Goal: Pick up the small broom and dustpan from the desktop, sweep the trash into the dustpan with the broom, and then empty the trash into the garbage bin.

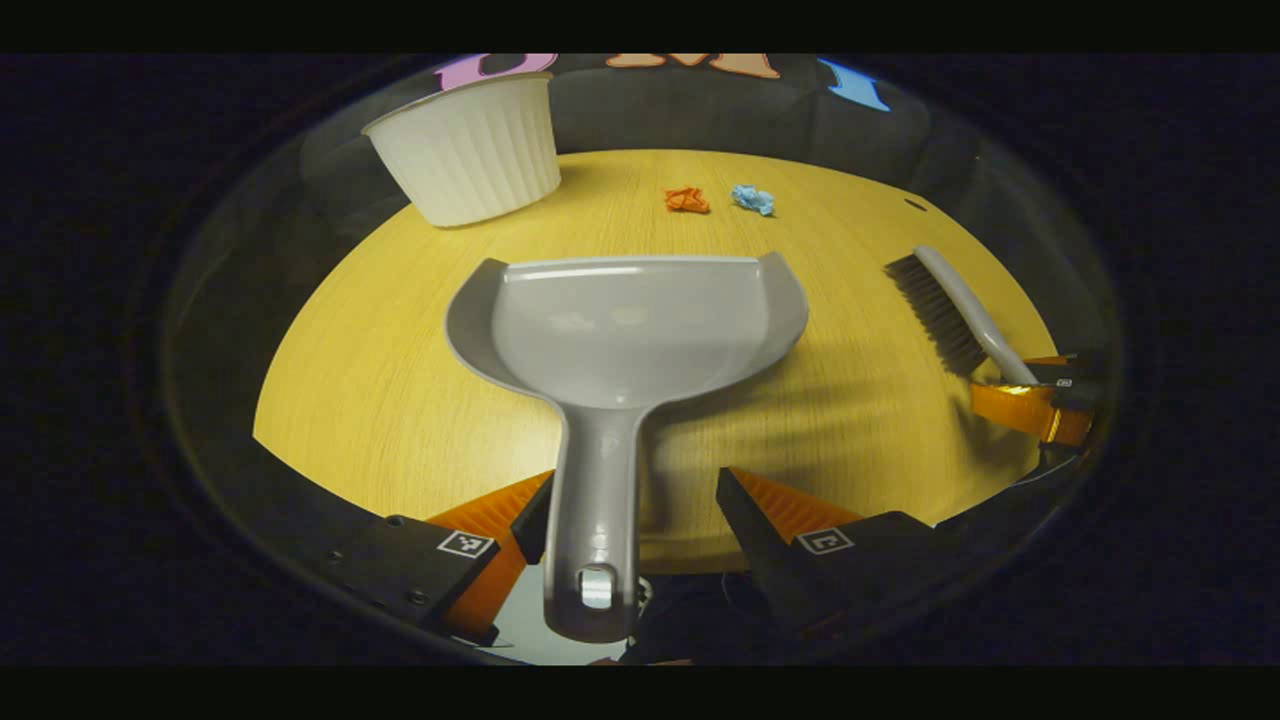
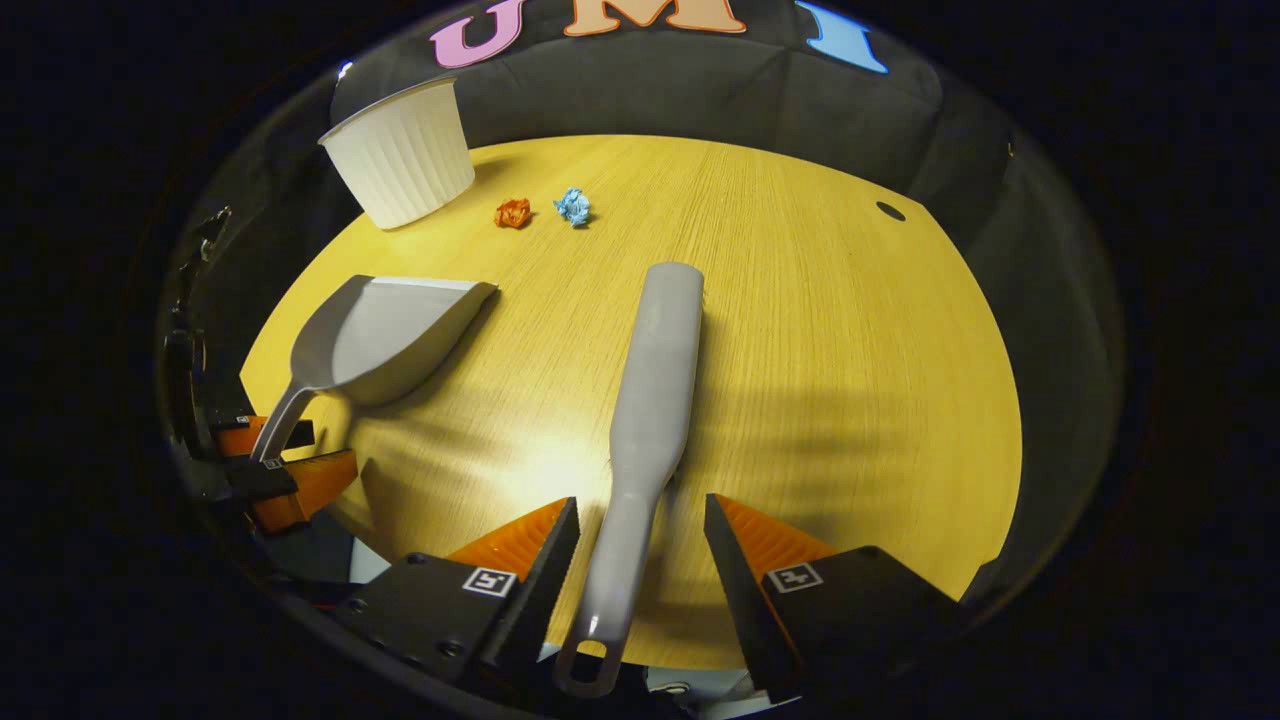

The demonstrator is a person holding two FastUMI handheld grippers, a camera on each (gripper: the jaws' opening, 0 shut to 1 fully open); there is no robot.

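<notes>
The grey dustpan (image 1: 625, 330) lies on the wooden table (image 1: 380, 390), its mouth facing away from me. Its handle runs back between the fingers of my left gripper (image 1: 630, 510), which is open: the left finger touches the handle and the right one stands apart. The grey broom (image 2: 655, 370) lies lengthwise, its handle between the fingers of my open right gripper (image 2: 640, 530), with a gap on the right side. An orange paper ball (image 1: 686, 200) and a blue paper ball (image 1: 752, 199) sit at the far side. The white ribbed bin (image 1: 470, 150) stands far left.
In the left gripper view the broom (image 1: 950, 310) and right gripper (image 1: 1040, 400) are at the right edge. In the right gripper view the dustpan (image 2: 385, 335) and left gripper (image 2: 275, 460) are at the left. A small dark hole (image 2: 890, 211) marks the table's far right.
</notes>
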